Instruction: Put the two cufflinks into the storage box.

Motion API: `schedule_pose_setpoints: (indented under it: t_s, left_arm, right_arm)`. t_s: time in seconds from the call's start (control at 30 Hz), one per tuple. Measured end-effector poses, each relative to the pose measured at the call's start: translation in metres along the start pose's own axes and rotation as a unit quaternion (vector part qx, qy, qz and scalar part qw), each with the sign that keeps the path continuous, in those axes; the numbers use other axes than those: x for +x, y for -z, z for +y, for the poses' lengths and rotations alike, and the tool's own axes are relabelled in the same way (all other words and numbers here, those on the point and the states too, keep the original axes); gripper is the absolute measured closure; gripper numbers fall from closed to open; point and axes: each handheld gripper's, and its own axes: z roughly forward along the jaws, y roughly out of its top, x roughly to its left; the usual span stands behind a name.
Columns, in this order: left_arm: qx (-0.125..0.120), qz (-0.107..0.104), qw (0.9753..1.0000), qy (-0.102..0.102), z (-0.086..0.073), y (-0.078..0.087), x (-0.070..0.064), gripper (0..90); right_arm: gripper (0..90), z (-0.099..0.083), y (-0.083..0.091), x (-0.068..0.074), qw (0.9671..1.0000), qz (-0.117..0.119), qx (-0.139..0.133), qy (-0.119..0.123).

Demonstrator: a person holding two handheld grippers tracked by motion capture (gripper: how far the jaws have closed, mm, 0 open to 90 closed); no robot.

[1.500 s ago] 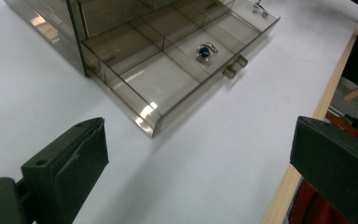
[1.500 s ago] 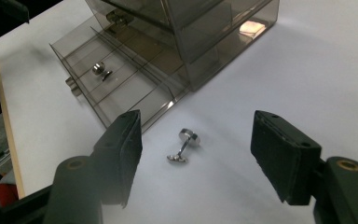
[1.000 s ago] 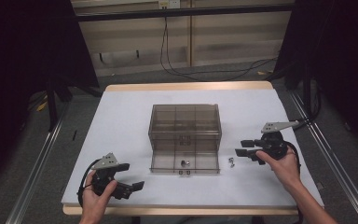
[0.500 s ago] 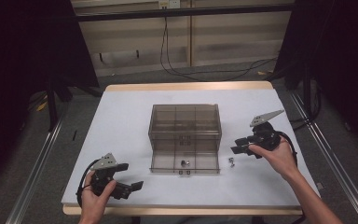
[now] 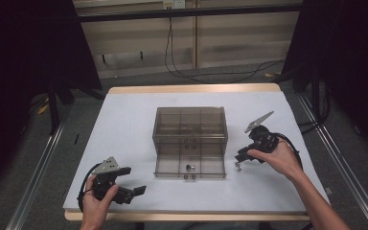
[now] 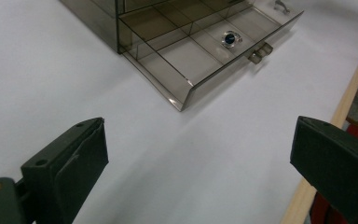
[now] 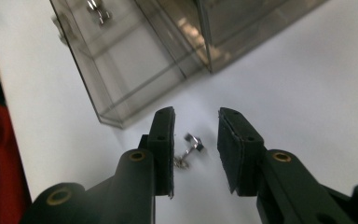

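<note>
In the high view, a smoky transparent drawer box (image 5: 190, 129) stands at the middle of the white table (image 5: 124, 124), its bottom drawer (image 5: 189, 166) pulled out toward the lower edge of the frame. A small ring-like metal piece (image 5: 189, 167) lies in the drawer's middle compartment. The right gripper (image 5: 242, 157), held in a hand at the right of centre, points down and left, its tips just above a small silver cufflink (image 5: 238, 166) that lies on the table just right of the drawer's front corner. The left gripper (image 5: 136, 190) rests in the lower left, well apart from the box, its jaws spread.

In the left gripper view, the two black jaws stand wide apart at the bottom corners with nothing between them but bare table. The open drawer (image 6: 214, 46) sits in the upper middle, with the round piece with a dark blue centre (image 6: 231, 38) inside it.

In the right gripper view, the jaws are partly open at lower centre, and the cufflink (image 7: 189, 147) lies on the table between them, close to the left pad; whether it touches is not clear. The drawer's corner (image 7: 116, 88) fills the upper left.
</note>
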Motion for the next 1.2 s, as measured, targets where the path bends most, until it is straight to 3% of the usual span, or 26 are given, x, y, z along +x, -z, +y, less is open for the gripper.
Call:
schedule_pose_setpoints:
  t_s: [0.17, 0.4, 0.7, 1.2]
  left_arm:
    - [-0.002, 0.001, 1.0, 0.002, -0.001, 0.001, 0.001, 3.9]
    - [0.001, -0.002, 1.0, -0.002, -0.001, 0.001, 0.001, 3.9]
    - [0.006, -0.001, 1.0, -0.003, 0.0, 0.001, 0.0, 3.9]
    - [0.003, -0.001, 1.0, 0.0, -0.001, 0.002, 0.001, 3.9]
  right_arm:
    - [69.5, 0.006, -0.007, 0.002, 0.9988, 0.001, 0.047, 0.014]
    - [69.4, 0.012, -0.014, 0.004, 0.9955, 0.002, 0.094, 0.014]
    - [68.8, 0.014, -0.023, 0.001, 0.9925, 0.01, 0.12, 0.018]
    - [75.1, 0.014, -0.033, 0.005, 0.9913, 0.0, 0.129, 0.028]
